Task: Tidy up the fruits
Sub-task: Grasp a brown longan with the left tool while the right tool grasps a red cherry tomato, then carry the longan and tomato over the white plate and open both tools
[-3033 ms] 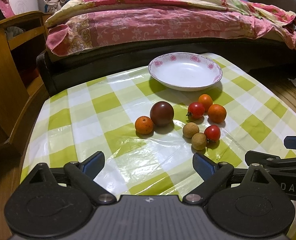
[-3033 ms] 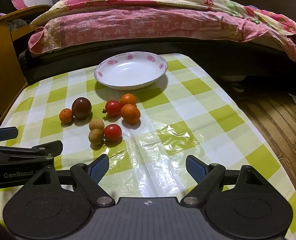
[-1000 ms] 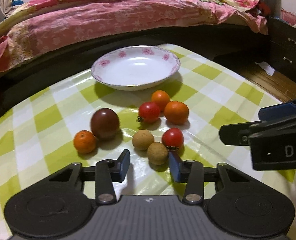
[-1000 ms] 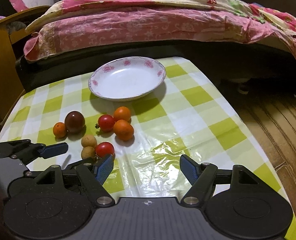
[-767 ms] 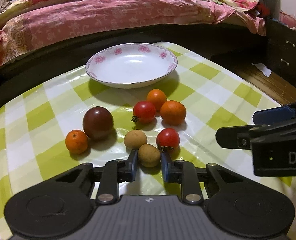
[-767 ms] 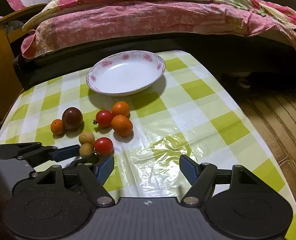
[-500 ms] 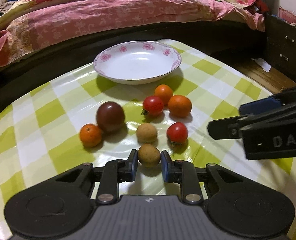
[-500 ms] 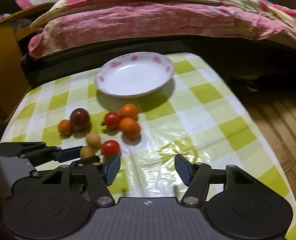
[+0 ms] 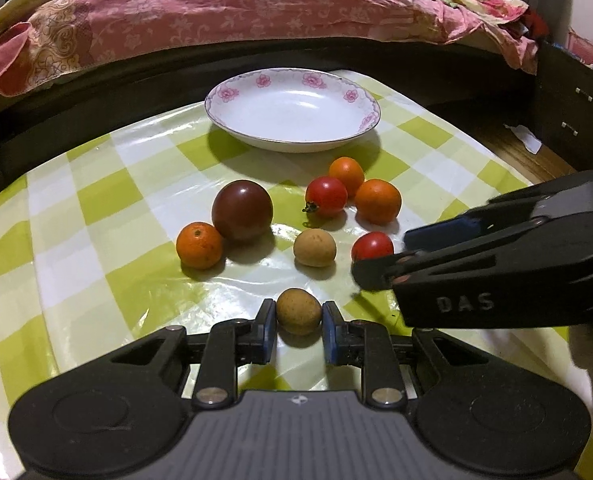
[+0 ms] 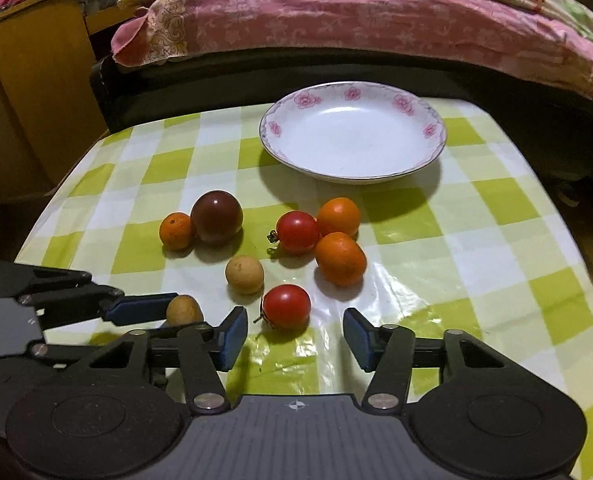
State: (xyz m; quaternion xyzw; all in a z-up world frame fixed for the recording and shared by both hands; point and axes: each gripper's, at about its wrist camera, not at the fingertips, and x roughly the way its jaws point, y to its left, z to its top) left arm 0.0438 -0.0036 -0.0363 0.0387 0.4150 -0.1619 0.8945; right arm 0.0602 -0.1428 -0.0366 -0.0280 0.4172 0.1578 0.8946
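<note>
My left gripper (image 9: 299,319) is shut on a small brown longan (image 9: 298,311), held just above the checked tablecloth; it also shows in the right wrist view (image 10: 183,310). My right gripper (image 10: 292,334) is open, its fingers either side of a red cherry tomato (image 10: 286,305) just ahead of it. A second longan (image 10: 244,274), another red tomato (image 10: 297,232), two oranges (image 10: 340,258), a dark plum (image 10: 216,216) and a small orange (image 10: 175,230) lie loose. An empty white floral plate (image 10: 430,130) stands behind them.
The green-checked table (image 10: 496,240) ends at a dark bed frame with pink bedding (image 10: 336,12) behind. A wooden cabinet (image 10: 36,80) stands at the left. Wooden floor (image 9: 536,152) lies to the right of the table.
My left gripper closed on the near longan and drew it back from the group. My right gripper moved in toward the near red tomato, fingers still open.
</note>
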